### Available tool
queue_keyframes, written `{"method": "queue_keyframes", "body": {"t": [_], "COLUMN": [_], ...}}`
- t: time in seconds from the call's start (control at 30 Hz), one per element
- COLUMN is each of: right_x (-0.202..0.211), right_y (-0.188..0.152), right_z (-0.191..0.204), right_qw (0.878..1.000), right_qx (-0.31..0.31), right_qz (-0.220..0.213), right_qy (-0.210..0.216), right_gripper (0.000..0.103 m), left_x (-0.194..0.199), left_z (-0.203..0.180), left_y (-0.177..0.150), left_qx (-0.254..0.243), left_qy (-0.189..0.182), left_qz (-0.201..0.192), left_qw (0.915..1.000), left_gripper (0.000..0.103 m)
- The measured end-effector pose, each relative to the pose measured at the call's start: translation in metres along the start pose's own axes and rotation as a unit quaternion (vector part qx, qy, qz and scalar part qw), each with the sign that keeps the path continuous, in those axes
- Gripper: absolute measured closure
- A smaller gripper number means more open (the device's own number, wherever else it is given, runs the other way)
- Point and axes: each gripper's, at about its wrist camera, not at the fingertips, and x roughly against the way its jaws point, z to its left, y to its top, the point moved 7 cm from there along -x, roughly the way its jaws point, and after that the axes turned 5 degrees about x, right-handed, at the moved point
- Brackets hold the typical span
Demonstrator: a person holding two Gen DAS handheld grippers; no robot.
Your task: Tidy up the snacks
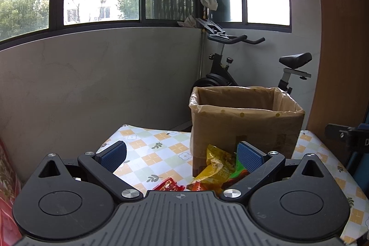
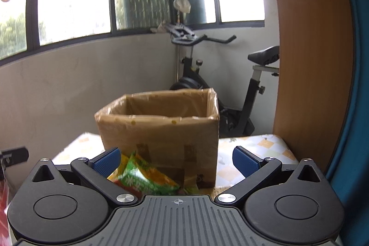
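I hold my left gripper (image 1: pixel 182 155) level and low over the checked floral tablecloth (image 1: pixel 156 151), jaws spread wide and empty, pointing at the open brown cardboard box lined with clear plastic (image 1: pixel 245 123). My right gripper (image 2: pixel 176 159) sits likewise, wide and empty, facing the same box (image 2: pixel 159 130). The crinkled yellow, red and green snack packets (image 1: pixel 216 174) lie at the box's foot, partly hidden behind my gripper bodies, their print unreadable.

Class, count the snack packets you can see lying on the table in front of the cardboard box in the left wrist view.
3: a yellow packet against the cardboard box, a red packet left of it, a green packet right. Others may be hidden behind the gripper body.
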Motion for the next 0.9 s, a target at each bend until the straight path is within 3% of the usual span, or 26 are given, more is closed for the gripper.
{"method": "queue_keyframes", "body": {"t": [0.13, 0.27, 0.47, 0.7, 0.9], "right_x": [-0.013, -0.032, -0.058, -0.084, -0.095], "right_y": [0.0, -0.014, -0.054, -0.098, -0.116], "right_z": [-0.014, -0.019, -0.018, -0.01, -0.009], "right_qw": [1.0, 0.999, 0.999, 0.998, 0.997], "right_qx": [-0.014, -0.021, -0.03, -0.026, -0.031], "right_qz": [-0.021, -0.019, 0.008, 0.056, 0.07], "right_qy": [-0.004, -0.015, -0.018, -0.022, -0.017], "right_gripper": [0.0, 0.0, 0.0, 0.0, 0.0], "left_x": [-0.015, -0.03, -0.051, -0.074, -0.092], "left_z": [0.013, 0.021, 0.017, 0.0, -0.01], "left_y": [-0.001, -0.011, -0.048, -0.094, -0.121], "left_qx": [0.002, -0.001, 0.02, 0.001, -0.006], "left_qy": [0.028, 0.03, -0.009, -0.066, -0.084], "left_qz": [0.001, 0.003, 0.031, 0.071, 0.106], "left_qw": [0.9996, 0.9996, 0.9993, 0.9953, 0.9909], "left_gripper": [0.0, 0.0, 0.001, 0.001, 0.001]}}
